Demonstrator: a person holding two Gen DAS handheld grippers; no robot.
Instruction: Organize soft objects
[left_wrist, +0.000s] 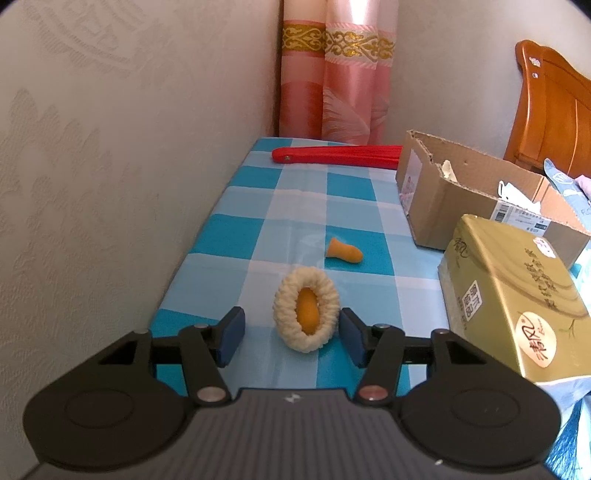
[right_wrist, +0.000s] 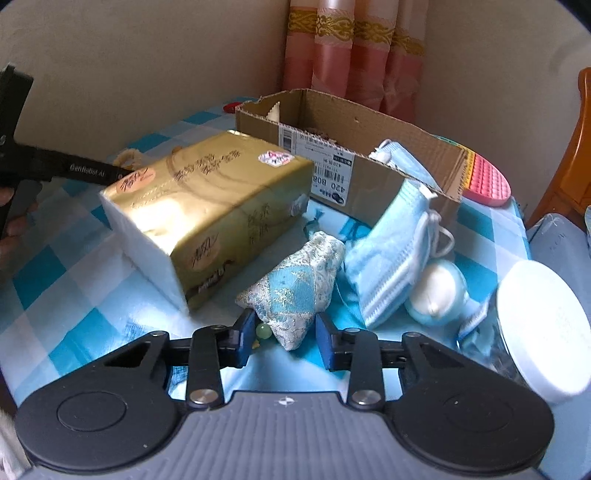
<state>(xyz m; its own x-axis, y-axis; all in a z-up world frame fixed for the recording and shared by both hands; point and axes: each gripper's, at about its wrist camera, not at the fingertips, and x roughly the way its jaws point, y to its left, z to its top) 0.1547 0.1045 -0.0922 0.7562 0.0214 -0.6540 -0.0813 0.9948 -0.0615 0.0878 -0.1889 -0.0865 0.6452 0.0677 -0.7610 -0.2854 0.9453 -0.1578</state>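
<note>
Brocade pouch (right_wrist: 295, 291), pale blue and silver, lies on the checked blue tablecloth (right_wrist: 74, 280) just in front of the right gripper (right_wrist: 285, 341). Its lower corner sits between the two blue pads, and a green bead (right_wrist: 262, 329) shows beside the left one. The fingers stand narrowly apart with the fabric close against both pads. Whether they actually pinch it cannot be told.

Beside the pouch are a gold tissue pack (right_wrist: 207, 206) on one side and a stack of light blue face masks (right_wrist: 391, 254) on the other. A cardboard box (right_wrist: 369, 125) stands behind them, and a white-lidded jar (right_wrist: 543, 325) at the right edge.

Only the left wrist view shows the left gripper (left_wrist: 291, 338). Its fingers are spread on either side of a cream yarn ring (left_wrist: 291, 332), which has an orange soft piece (left_wrist: 307, 311) lying inside it. The left pad stands clear of the ring and the right pad is just beside its rim. A second orange piece (left_wrist: 344, 252) lies farther back on the cloth, and a red folding fan (left_wrist: 336, 157) lies near the pink curtain (left_wrist: 332, 74). The pouch, masks and jar do not appear here, while the ring is barely visible from the right wrist.

White lettering on the black tool body at the left of the right wrist view reads "GenRobot AI". The tissue pack carries Chinese characters, too distorted to read with confidence. An upside-down shipping label on the box shows a barcode and the digits "420".
</note>
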